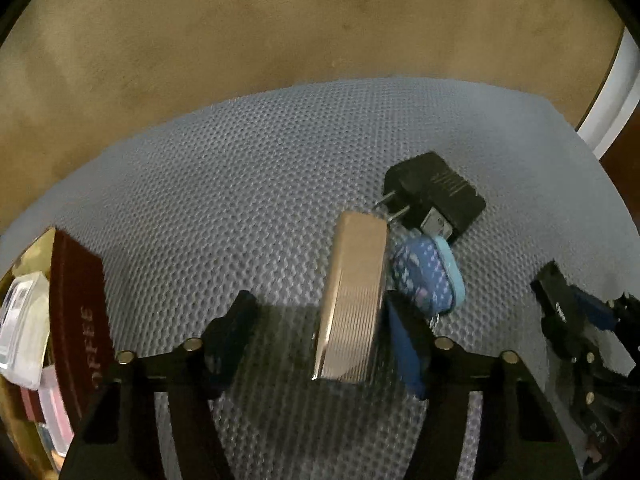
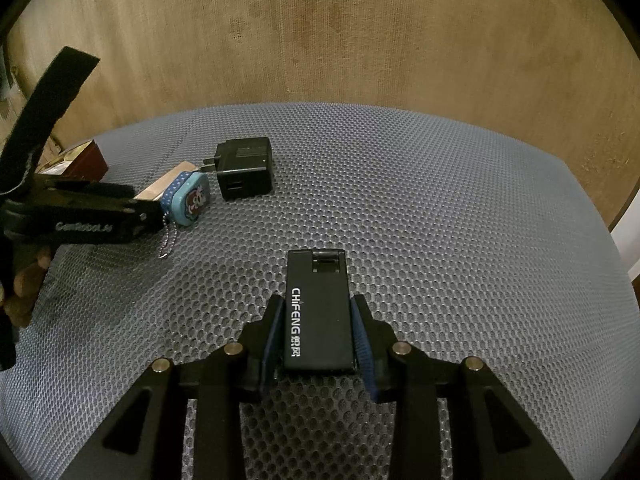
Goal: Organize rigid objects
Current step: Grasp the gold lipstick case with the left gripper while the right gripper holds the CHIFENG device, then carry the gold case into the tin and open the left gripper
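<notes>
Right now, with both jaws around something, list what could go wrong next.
1. The left gripper straddles the gold bar, which sits off-centre against one side; closing could twist or skid it.
2. The blue tin and black charger crowd that bar and may get knocked.
3. The right gripper clamps only the black lighter's lower half; it might pivot.

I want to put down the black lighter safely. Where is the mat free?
The grey mat lies bare right of the black charger and ahead of the right claw. It is crowded where charger, blue tin and metal block cluster.
</notes>
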A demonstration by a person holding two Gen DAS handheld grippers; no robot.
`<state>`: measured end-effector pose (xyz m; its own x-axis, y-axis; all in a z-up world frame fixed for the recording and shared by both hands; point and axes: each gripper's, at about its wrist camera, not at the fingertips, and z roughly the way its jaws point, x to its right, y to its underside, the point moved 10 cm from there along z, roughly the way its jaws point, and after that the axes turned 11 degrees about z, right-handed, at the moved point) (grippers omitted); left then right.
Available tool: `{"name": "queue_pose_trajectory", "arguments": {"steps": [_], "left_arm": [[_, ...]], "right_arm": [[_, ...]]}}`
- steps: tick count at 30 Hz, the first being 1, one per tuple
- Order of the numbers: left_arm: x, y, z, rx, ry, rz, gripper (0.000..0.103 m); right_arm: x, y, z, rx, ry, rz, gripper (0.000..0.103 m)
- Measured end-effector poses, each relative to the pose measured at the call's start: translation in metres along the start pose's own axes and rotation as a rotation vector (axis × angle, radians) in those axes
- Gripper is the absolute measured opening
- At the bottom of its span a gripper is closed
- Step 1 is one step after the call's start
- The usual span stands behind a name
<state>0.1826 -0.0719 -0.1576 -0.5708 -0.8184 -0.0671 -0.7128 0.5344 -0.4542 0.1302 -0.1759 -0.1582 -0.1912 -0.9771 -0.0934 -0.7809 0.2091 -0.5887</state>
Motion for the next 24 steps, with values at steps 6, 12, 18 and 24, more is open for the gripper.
{"name": "queue_pose_trajectory", "arguments": {"steps": [6,12,18,24], "left_arm": [[0.015,-0.019,0.000,0.037,0.001,0.030,0.027],[0.018,-0.014,-0.011,0.051,0.006,-0.009,0.027],[0.012,0.006,-0.025,0.050,-0.015,-0.033,0.027],[0.013,0.011,-0.042,0.054,-0.033,-0.069,0.027]], "right_arm": [[0.000,0.000,0.000,-0.001,0.000,-0.003,0.034],[-0.001,0.000,0.000,-0.002,0.002,-0.007,0.035],[-0.003,0.000,0.001,-0.002,0.007,-0.014,0.035],[-0.005,-0.001,0.002,-0.002,0.013,-0.021,0.035]]}}
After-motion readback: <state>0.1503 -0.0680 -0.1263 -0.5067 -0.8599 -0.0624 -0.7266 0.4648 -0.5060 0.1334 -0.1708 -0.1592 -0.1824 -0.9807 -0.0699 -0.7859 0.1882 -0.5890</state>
